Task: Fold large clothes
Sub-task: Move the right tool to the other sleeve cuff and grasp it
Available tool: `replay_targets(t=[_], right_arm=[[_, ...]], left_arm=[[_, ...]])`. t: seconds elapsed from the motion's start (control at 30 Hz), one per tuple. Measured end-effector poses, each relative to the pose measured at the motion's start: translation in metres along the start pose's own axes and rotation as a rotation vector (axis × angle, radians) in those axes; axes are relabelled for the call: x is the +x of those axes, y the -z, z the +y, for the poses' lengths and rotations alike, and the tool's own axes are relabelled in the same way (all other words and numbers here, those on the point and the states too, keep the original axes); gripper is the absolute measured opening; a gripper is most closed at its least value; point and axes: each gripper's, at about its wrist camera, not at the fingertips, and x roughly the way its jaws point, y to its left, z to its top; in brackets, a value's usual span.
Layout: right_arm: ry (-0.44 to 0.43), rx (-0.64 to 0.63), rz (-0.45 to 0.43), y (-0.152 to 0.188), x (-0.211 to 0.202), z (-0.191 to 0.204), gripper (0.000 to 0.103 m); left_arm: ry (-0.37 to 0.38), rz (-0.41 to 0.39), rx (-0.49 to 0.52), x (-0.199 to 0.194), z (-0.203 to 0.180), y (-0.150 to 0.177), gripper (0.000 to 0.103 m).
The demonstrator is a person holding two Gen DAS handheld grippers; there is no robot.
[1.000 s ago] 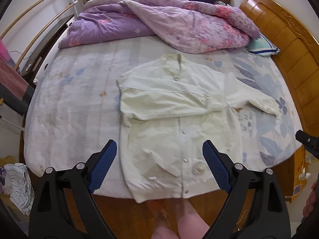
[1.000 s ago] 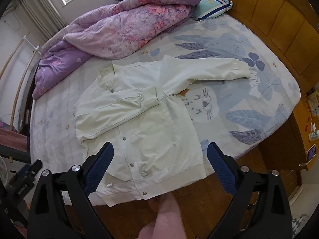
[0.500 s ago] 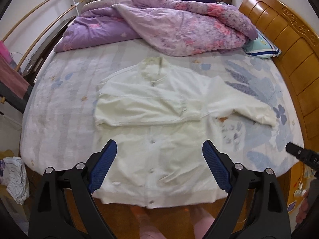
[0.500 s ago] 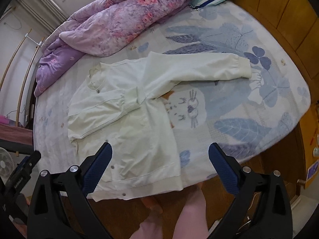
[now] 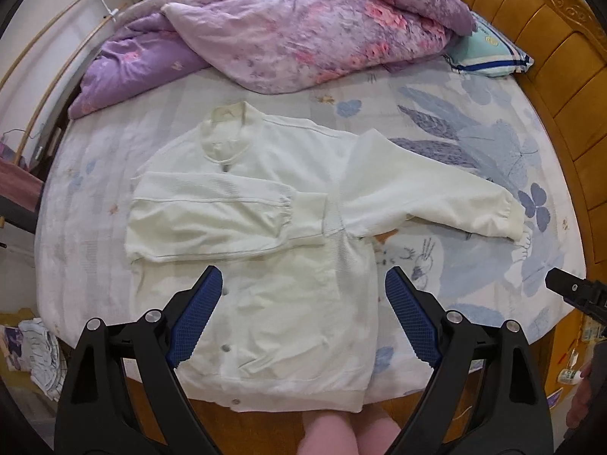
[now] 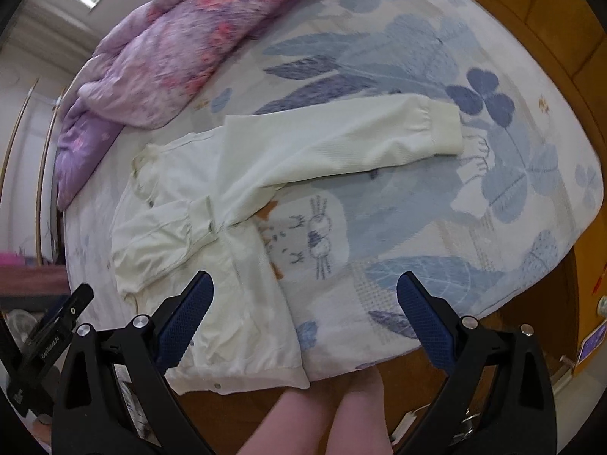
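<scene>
A purple quilt (image 5: 303, 26) is heaped at the far left of the bed (image 5: 474, 121), and nearer lies the white jacket (image 5: 265, 265), face up, hem at the near edge. Its left sleeve (image 5: 212, 223) is folded across the chest; the right sleeve (image 6: 341, 140) stretches outward. The left gripper (image 5: 303, 318) and right gripper (image 6: 303, 318) hover above, both spread wide and empty.

both grippers same build: left gripper (image 5: 299, 314) and right gripper (image 6: 303, 313) each have 2 black angular plastic arms with triangular cutouts, 2 silver screws per arm, blue cross-hatched pads (image 5: 195, 320) on the inner faces. small white lettering on the left unit's black body, unreadable. person's bare legs (image 6: 315, 421) visible below, clothing out of frame.
</scene>
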Motion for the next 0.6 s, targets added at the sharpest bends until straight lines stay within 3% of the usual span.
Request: replay_targets(t=[0.1,0.43,0.6], right_arm=[[-0.003,0.080,0.020,-0.019,0.017,-0.022,0.094],[-0.073,0.401,0.003,-0.066,0.073,-0.086,0.094],[-0.097,0.570,0.028,-0.079,0.118,-0.130,0.093]], left_arm=[[0.019,0.029,0.017,0.024,-0.010,-0.011,0.088],[0.197,0.179,0.016,0.123,-0.013,-0.042,0.088],[0.199,0.153,0.028,0.155,-0.013,-0.057,0.088]])
